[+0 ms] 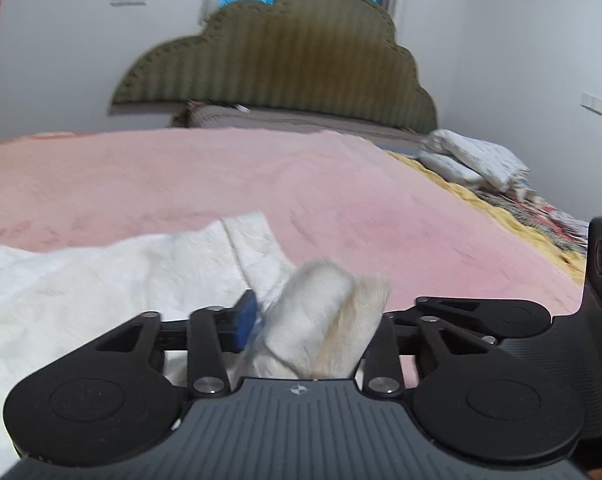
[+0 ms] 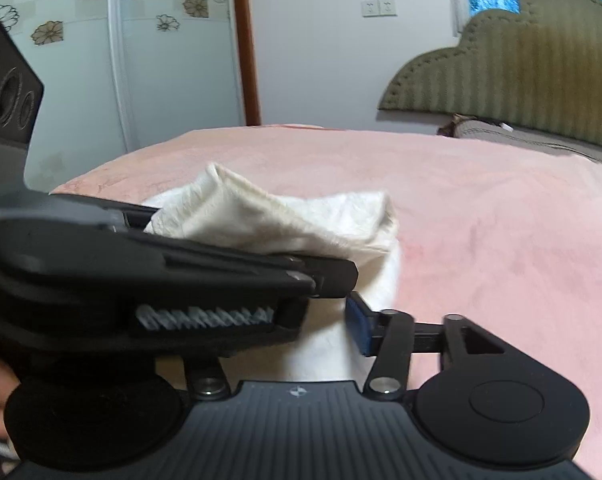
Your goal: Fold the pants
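Observation:
White textured pants point(image 1: 81, 280) lie on a pink blanket point(image 1: 341, 184) on a bed. My left gripper point(image 1: 313, 324) is shut on a bunched edge of the pants, which sticks up between its blue pads point(image 1: 247, 320). In the right wrist view the left gripper's body point(image 2: 161, 276) crosses the left half, with the pants' raised fold point(image 2: 281, 220) above it. My right gripper point(image 2: 325, 332) has white cloth between its jaws; only its right blue pad point(image 2: 359, 328) shows, the left finger is hidden.
A green scalloped headboard point(image 1: 277, 52) stands at the far end. Folded white bedding point(image 1: 473, 160) and a yellow patterned quilt point(image 1: 521, 208) lie at the right. A wardrobe with flower decor point(image 2: 101, 40) stands left of the bed.

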`<state>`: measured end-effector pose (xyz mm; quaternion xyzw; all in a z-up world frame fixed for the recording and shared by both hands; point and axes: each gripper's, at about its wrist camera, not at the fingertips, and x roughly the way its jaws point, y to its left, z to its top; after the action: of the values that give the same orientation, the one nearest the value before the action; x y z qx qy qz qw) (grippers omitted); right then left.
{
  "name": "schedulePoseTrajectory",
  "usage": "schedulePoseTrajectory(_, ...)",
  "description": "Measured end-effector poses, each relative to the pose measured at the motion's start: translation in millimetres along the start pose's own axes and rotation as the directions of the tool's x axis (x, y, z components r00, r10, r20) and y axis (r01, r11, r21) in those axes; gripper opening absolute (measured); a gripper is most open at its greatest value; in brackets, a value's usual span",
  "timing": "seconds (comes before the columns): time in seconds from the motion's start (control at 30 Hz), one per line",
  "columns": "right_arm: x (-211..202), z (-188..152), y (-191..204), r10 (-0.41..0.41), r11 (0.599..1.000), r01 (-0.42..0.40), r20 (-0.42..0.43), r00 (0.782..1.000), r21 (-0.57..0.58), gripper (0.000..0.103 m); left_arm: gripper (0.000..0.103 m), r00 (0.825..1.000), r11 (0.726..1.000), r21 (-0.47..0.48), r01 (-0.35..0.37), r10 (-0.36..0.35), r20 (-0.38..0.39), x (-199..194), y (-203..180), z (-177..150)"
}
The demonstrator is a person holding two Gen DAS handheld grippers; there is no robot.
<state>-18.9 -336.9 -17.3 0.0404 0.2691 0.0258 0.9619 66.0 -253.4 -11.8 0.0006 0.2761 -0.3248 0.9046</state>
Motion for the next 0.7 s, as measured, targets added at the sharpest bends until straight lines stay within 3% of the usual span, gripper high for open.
schedulePoseTrajectory(0.2,-32.5,-6.3,-25.9,-0.199,0.975,0.203,-0.052,0.979,0.093,0.062,0.047,0.993,0.993,-0.012,0.119,-0.119,0.023,-31.2,10.5,9.4)
schedulePoseTrajectory(0.27,-45.0,4.4,-30.8,-0.3,0.946,0.3,-0.016,0.954,0.124,0.062,0.047,0.994,0.995,0.005,0.096,-0.096,0.059,-45.0,21.5,16.5)
schedulePoseTrajectory(0.33,-54.4,23.3,-26.1,-0.342,0.934,0.331,0.066,0.937,0.131,0.063,0.049,0.995,1.0,0.003,0.017,-0.017,0.099,-57.1,42.3,24.3)
schedulePoseTrajectory(0.4,-49.1,45.8,-12.5,-0.275,0.96,0.264,0.127,0.953,0.095,0.063,0.049,0.99,0.996,-0.027,-0.088,0.09,0.113,-62.8,69.3,30.8)
schedulePoseTrajectory(0.47,-27.7,64.3,8.7,-0.199,0.98,0.2,0.124,0.972,0.008,0.063,0.049,0.977,0.978,-0.068,-0.197,0.201,0.068,-60.2,98.6,35.7)
schedulePoseTrajectory(0.57,22.5,77.8,43.4,-0.081,0.987,0.082,0.014,0.997,-0.141,0.061,0.049,0.957,0.953,-0.082,-0.291,0.289,-0.032,-48.1,130.7,31.8)
schedulePoseTrajectory(0.63,53.1,80.1,56.9,-0.014,0.983,-0.001,-0.085,0.996,-0.182,0.061,0.049,0.948,0.947,-0.061,-0.315,0.311,-0.075,-39.1,138.8,22.3)
schedulePoseTrajectory(0.7,72.2,72.1,65.6,-0.02,0.975,-0.018,-0.17,0.985,-0.22,0.061,0.049,0.949,0.956,-0.006,-0.294,0.291,-0.118,-28.2,135.3,10.4)
